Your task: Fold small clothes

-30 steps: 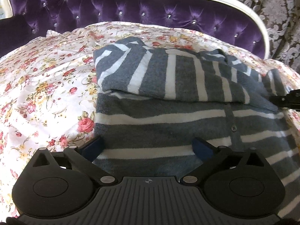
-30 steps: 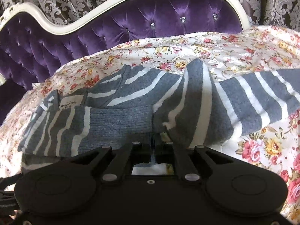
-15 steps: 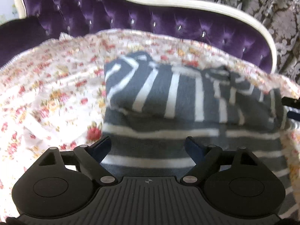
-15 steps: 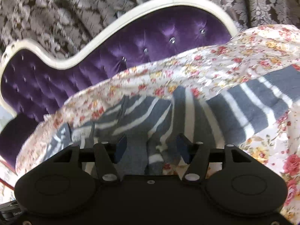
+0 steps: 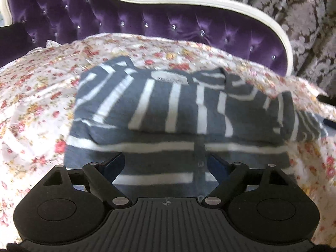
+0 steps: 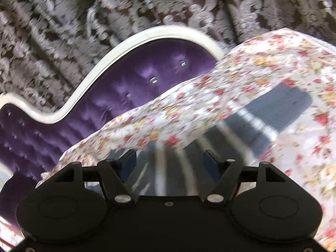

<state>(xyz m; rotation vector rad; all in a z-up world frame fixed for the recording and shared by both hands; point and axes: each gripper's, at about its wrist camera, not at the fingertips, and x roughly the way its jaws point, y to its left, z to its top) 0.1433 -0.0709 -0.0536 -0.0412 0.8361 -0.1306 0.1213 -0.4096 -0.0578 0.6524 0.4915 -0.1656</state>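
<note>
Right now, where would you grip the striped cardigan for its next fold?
Probably the bottom hem of the striped cardigan, nearest the open left hand-held gripper. Come from the near side: that half lies flat and single, while the far half is already folded over.

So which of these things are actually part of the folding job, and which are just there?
Part of the job:
- grey knitted cardigan with white stripes
- left gripper, open
- right gripper, jaws just opening, nothing gripped

Just there:
- floral bedsheet
- purple tufted headboard
- damask wallpaper

We see our left gripper and right gripper: black ribbed housings, silver pivot screws, blue finger pads.
</note>
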